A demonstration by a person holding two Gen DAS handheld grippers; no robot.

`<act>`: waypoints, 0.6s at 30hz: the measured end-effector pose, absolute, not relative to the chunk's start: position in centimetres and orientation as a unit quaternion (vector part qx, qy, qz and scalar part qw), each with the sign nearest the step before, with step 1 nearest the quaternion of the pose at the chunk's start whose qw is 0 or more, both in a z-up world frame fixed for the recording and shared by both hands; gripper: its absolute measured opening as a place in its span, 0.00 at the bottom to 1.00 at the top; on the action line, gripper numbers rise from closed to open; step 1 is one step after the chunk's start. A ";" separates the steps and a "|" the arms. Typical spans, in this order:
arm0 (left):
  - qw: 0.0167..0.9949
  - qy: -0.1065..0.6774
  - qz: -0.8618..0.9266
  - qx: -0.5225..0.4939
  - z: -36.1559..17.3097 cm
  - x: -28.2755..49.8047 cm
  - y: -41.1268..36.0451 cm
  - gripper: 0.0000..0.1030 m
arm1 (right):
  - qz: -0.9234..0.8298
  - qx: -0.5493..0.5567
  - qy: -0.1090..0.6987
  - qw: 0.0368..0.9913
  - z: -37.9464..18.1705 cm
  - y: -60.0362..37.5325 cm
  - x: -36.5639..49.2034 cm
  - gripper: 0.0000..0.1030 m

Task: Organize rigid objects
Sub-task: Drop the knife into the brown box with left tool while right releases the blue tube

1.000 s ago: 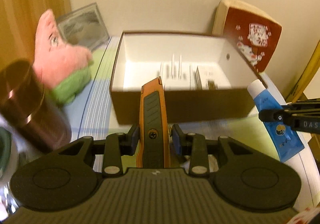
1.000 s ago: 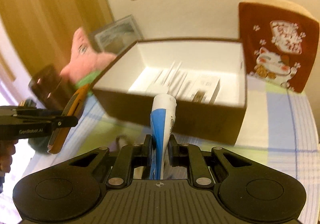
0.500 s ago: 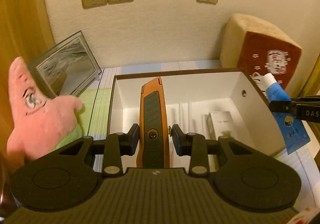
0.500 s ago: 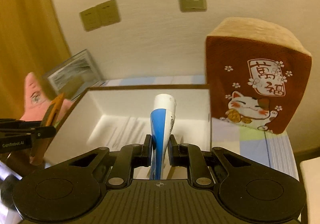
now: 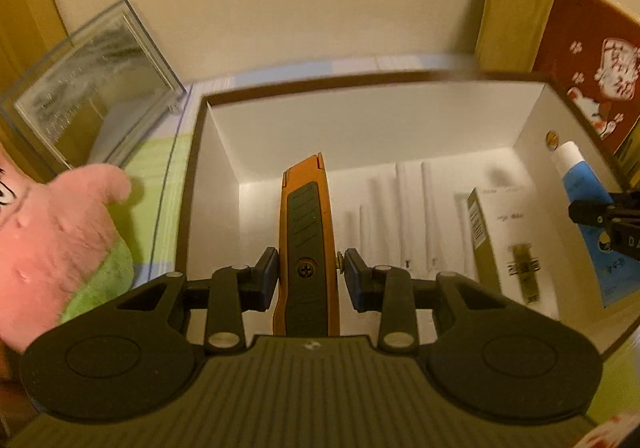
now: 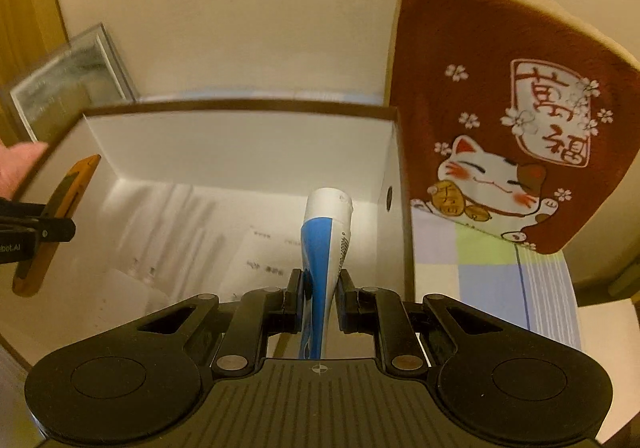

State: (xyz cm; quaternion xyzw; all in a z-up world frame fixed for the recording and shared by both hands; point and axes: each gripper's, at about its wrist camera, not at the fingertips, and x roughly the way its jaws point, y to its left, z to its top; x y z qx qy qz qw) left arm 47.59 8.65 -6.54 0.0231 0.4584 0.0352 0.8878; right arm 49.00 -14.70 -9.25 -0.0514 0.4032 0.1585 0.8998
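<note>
Over box [image 5: 216, 175] | left fingers [image 5: 307, 280] grip knife [image 5: 308, 232] | right fingers [image 6: 319, 300] grip tube [image 6: 326, 232] | box contents blurred

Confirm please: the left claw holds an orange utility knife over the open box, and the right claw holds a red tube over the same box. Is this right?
Only the tube's colour is wrong. In the right wrist view, the right claw holds a blue and white tube, not a red one. The rest stands: the left claw holds the orange utility knife over the open box.
</note>
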 end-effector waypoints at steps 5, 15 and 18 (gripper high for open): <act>0.880 0.473 0.036 0.034 -8.2 48.4 8.6 0.30 | 0.152 -0.086 0.402 0.899 -9.3 -13.9 49.6 0.12; 0.885 0.463 0.032 0.039 -7.6 47.9 8.3 0.41 | 0.183 -0.073 0.365 0.910 -8.2 -14.7 48.5 0.55; 0.892 0.450 0.029 0.029 -6.5 46.8 8.2 0.41 | 0.206 -0.058 0.351 0.912 -7.2 -15.3 47.3 0.63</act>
